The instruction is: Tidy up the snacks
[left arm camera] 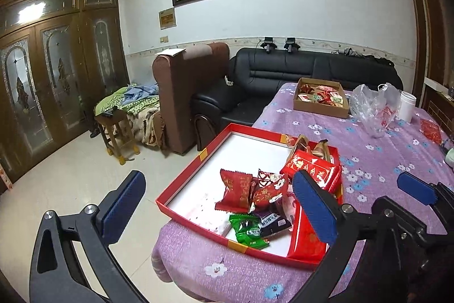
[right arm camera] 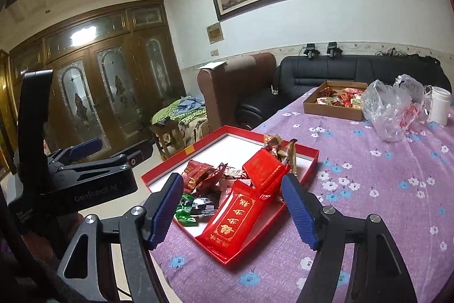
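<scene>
Where the tabletop [left arm camera: 383,149] ends at its near left corner, the red tray [left arm camera: 187,183] lies close to the edge, and one corner of it reaches just to the rim of the purple flowered cloth. Beyond this edge there is only pale floor [left arm camera: 71,161], so on that side the room for moving is free. Between the tray and the brown cardboard box [left arm camera: 320,107] at the far end, a wide strip of cloth is bare. A clear plastic bag [left arm camera: 371,107] and a white jar [left arm camera: 407,107] stand just beside that box.

The left gripper [left arm camera: 218,203] has its jaws spread wide, and nothing is between them; one blue pad hangs over the floor and the other over the tray's near right part. The right gripper [right arm camera: 232,209] has its jaws parted to a middle width and holds nothing. It hangs above the near end of the tray, and its pads do not touch any packet, as far as I can tell.

Inside the tray the snacks lie in a loose heap on the white bottom, toward the right half. A long red packet [right arm camera: 232,223] with gold characters lies along the near side. Next to it are a small red box [right arm camera: 266,166], some red wrapped sweets [left arm camera: 235,189], a green packet [left arm camera: 249,232] and a dark packet [left arm camera: 273,222]. The left half of the tray is bare white.
</scene>
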Demonstrator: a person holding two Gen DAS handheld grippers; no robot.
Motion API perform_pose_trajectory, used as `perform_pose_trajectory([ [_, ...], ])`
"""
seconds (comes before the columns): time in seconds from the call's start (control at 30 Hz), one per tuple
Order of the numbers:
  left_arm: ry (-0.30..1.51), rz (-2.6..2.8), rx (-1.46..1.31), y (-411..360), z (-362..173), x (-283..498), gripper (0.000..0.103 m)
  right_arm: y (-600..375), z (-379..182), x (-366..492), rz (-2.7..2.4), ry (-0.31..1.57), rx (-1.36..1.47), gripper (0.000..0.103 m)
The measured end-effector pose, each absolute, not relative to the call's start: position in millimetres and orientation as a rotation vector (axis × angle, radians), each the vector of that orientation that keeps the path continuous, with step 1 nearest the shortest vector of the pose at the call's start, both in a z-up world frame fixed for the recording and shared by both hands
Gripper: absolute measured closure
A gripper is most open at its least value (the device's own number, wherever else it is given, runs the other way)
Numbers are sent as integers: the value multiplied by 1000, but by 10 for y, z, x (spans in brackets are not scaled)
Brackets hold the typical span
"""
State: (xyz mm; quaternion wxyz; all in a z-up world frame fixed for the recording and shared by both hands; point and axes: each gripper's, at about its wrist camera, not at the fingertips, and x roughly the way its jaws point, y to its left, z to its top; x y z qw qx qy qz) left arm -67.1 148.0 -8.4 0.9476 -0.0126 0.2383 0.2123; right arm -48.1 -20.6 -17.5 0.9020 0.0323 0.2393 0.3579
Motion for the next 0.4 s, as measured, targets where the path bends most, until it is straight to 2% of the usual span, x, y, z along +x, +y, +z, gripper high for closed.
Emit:
perform_pose_trajectory([
  [0.4, 489, 423, -26, 1464, -132, -618, 0, -115, -285, -419, 756, 522, 62, 29],
])
